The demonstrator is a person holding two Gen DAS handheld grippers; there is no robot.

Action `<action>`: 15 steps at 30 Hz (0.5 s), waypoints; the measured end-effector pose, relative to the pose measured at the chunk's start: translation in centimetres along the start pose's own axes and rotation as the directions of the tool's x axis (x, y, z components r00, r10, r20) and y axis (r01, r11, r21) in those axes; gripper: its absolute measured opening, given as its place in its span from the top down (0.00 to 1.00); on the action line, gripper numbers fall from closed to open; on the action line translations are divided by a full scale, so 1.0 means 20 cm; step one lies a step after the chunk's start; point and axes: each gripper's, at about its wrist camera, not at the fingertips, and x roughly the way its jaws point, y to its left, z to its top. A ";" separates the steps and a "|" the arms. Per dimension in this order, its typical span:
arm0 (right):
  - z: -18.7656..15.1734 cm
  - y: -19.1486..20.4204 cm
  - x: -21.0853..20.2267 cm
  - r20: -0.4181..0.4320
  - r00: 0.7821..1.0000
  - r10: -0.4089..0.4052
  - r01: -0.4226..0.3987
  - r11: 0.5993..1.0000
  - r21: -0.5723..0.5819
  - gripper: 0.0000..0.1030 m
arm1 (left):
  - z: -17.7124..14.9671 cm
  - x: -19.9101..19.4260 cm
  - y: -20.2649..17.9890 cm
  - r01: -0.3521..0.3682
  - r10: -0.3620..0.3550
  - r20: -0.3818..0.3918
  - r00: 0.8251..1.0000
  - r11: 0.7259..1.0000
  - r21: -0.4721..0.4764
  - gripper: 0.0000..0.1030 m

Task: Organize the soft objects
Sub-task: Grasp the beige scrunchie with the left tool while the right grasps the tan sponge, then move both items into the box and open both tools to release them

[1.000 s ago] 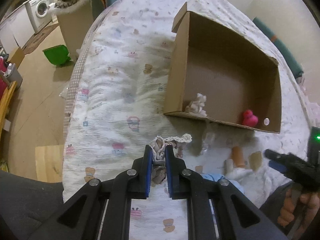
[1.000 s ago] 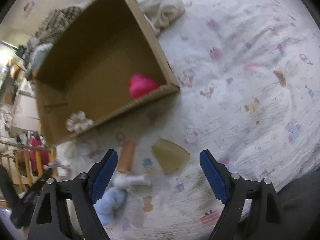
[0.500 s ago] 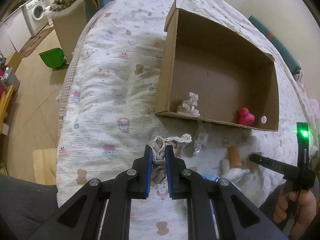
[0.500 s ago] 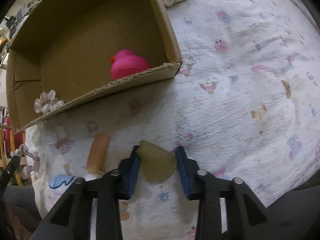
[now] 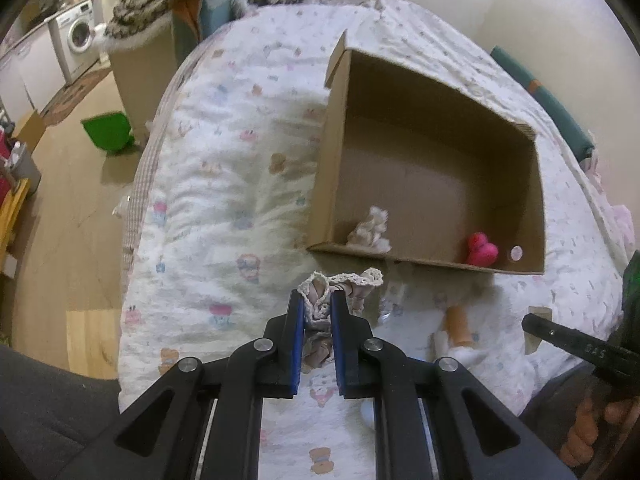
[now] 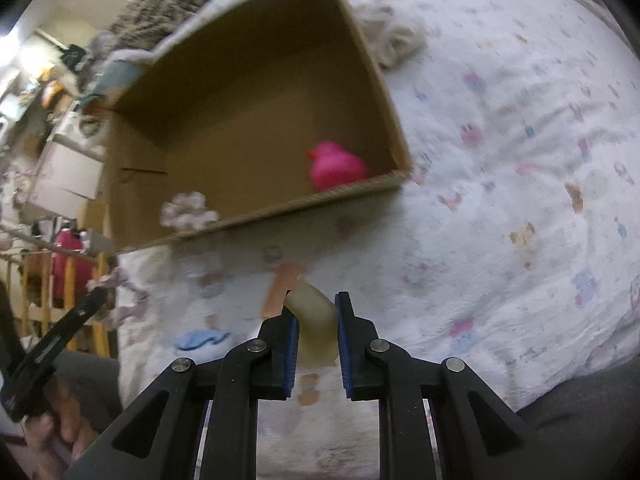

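An open cardboard box (image 5: 536, 184) lies on a printed bedspread (image 5: 224, 184). Inside it are a pink duck (image 5: 482, 250) and a pale scrunchie (image 5: 370, 228); both also show in the right wrist view, the duck (image 6: 338, 166) and the scrunchie (image 6: 188, 210). My left gripper (image 5: 316, 308) is shut on a lace-edged fabric piece (image 5: 320, 292), held above the bed in front of the box. My right gripper (image 6: 316, 312) is shut on a beige soft pad (image 6: 314, 316), lifted off the bed. An orange tube-shaped toy (image 6: 282, 288) and a blue piece (image 6: 200, 338) lie on the bed.
A cream cloth bundle (image 6: 394, 36) lies beyond the box. A green bin (image 5: 108, 132) stands on the wooden floor left of the bed, with a washing machine (image 5: 78, 36) further back. A teal cushion (image 5: 548, 100) lies along the bed's right side.
My right gripper closed on the beige pad and lifted it off the bed. My left gripper kept its hold on the lace fabric and moved closer to the box.
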 end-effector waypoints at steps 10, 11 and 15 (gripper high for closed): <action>0.12 0.10 -0.20 0.141 0.988 0.061 -0.049 0.995 -0.082 0.81 | 0.11 -0.17 -0.12 0.028 -0.038 0.135 0.990 0.997 0.074 0.89; 0.14 0.11 -0.20 0.148 0.987 0.063 -0.050 0.995 -0.089 0.81 | 0.13 -0.18 -0.13 0.031 -0.043 0.141 0.989 0.996 0.082 0.89; 0.21 0.17 -0.17 0.160 0.985 0.068 -0.049 0.992 -0.120 0.81 | 0.20 -0.18 -0.16 0.032 -0.049 0.154 0.987 0.994 0.107 0.89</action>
